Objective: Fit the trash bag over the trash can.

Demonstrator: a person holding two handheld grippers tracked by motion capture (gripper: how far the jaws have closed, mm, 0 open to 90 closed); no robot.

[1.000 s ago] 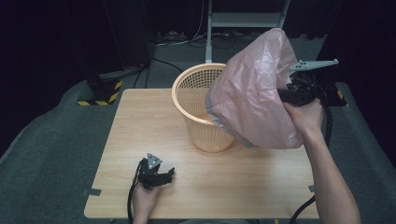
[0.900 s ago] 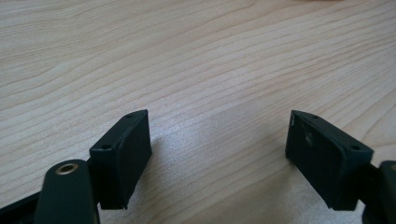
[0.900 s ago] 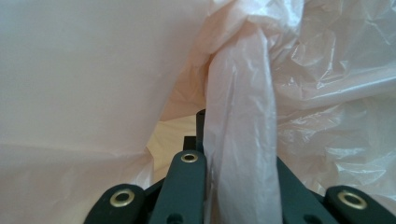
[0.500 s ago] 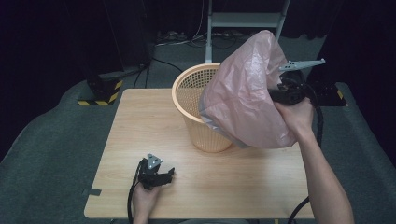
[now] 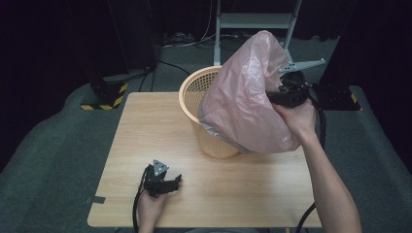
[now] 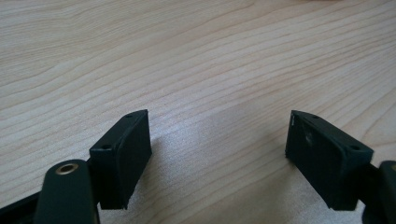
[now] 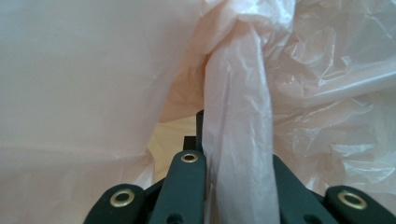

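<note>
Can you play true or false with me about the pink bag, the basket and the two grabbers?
1. The right gripper is shut on the pink bag. True.
2. The left gripper holds the bag too. False: it is open and empty, low over the table.
3. The basket is orange. True.
4. The basket lies on its side. False: it stands upright on the table.
5. The bag is puffed up, hanging over the basket's right side. True.
</note>
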